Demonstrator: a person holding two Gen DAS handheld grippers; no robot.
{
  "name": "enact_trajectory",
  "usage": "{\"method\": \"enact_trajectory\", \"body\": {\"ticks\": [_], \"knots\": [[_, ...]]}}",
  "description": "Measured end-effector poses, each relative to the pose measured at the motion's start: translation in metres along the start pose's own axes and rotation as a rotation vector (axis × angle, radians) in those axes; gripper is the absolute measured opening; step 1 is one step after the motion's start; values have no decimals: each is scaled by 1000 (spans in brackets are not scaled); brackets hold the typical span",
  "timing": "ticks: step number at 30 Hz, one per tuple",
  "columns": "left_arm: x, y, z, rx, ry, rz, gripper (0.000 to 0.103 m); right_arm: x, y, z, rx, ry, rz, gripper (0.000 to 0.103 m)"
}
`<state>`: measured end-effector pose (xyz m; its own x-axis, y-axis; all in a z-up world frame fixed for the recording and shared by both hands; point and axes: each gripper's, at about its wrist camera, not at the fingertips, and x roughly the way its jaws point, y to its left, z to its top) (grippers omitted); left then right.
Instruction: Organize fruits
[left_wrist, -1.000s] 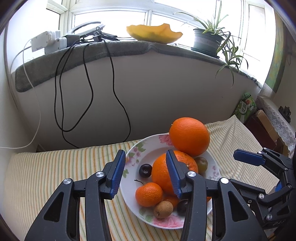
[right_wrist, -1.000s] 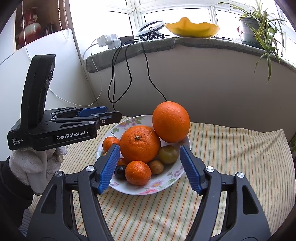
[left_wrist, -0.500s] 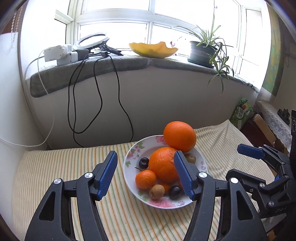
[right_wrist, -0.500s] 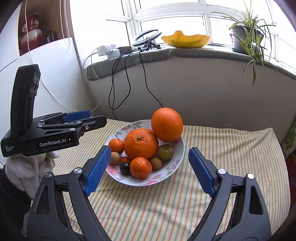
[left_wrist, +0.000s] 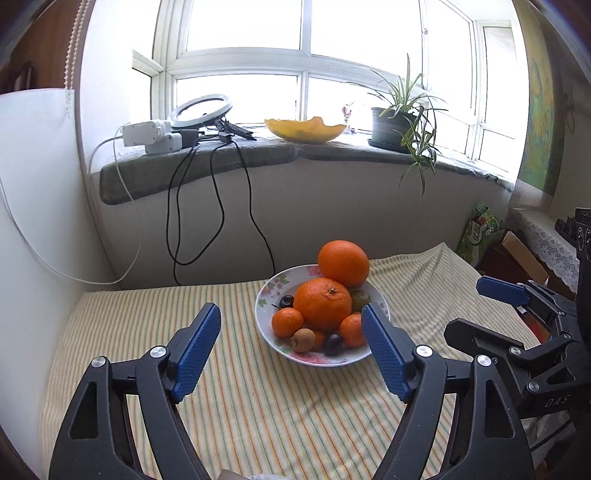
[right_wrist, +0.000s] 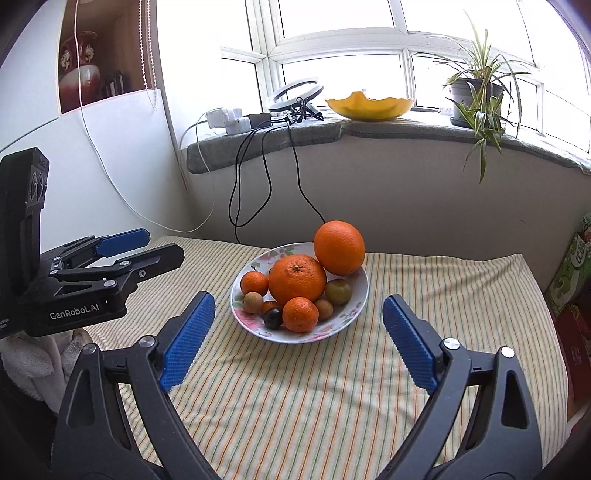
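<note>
**Both grippers spread wide and empty near the fruit plate**

The right wrist view alone shows a white-gloved hand (right_wrist: 40, 354) beneath the left gripper's body at the left edge, and a red vase on a shelf. The left wrist view alone shows boxes and a lace cloth at the right, past the edge of the striped surface (left_wrist: 147, 332).

The left gripper (left_wrist: 295, 347) has just been opening; its ribbed blue pads stand far apart with nothing between them, short of the plate (left_wrist: 266, 295). The right gripper (right_wrist: 299, 339) has also just been opening and is spread wider still, empty, with the plate seen in the gap beyond its tips.

The plate is glossy white china with a floral rim, resting on the yellow-and-green striped cloth. Piled on it are two large dimpled oranges (right_wrist: 297, 282), the rounder one perched at the back rim, small smooth tangerines (right_wrist: 300, 314), dark plums (right_wrist: 272, 318), brown rough-skinned fruits and a greenish one.
</note>
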<state>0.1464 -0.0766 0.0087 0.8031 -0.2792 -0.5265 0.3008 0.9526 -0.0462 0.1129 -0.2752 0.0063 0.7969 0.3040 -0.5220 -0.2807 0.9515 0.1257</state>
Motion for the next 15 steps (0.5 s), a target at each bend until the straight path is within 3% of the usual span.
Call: {"method": "enact_trajectory", "body": {"ticks": [15], "knots": [[-36,-6,-31,-32,2,48,82,-35,6,-23,57,-34,-35,100]]}}
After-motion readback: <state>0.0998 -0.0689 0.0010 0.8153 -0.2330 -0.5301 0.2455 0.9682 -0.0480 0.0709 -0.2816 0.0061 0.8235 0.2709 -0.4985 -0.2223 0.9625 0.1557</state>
